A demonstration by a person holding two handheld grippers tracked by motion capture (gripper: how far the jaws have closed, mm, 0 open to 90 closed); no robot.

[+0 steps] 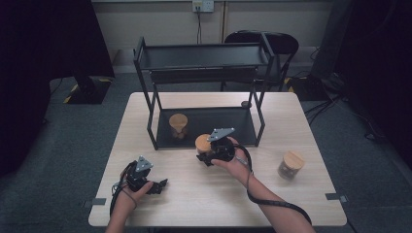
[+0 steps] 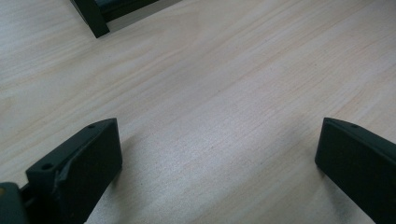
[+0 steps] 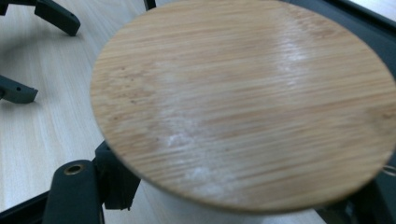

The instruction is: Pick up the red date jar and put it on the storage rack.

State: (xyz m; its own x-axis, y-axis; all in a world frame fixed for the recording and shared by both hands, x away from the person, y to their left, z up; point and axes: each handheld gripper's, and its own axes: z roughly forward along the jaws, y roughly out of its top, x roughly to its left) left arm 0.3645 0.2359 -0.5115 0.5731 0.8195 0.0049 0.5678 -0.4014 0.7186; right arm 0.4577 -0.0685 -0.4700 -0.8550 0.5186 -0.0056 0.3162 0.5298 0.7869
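Right gripper [image 1: 206, 156] clamps jar [image 1: 203, 144] below bamboo lid, at rack's [image 1: 201, 90] six o'clock edge. We keep jar upright, slide slow. Left gripper [image 1: 160, 185] wide open, empty, on table [image 1: 204, 194].

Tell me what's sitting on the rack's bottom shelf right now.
One jar with a wooden lid stands on the rack's bottom shelf, toward its left. The right gripper holds a second jar at the front edge, hiding that jar's base.
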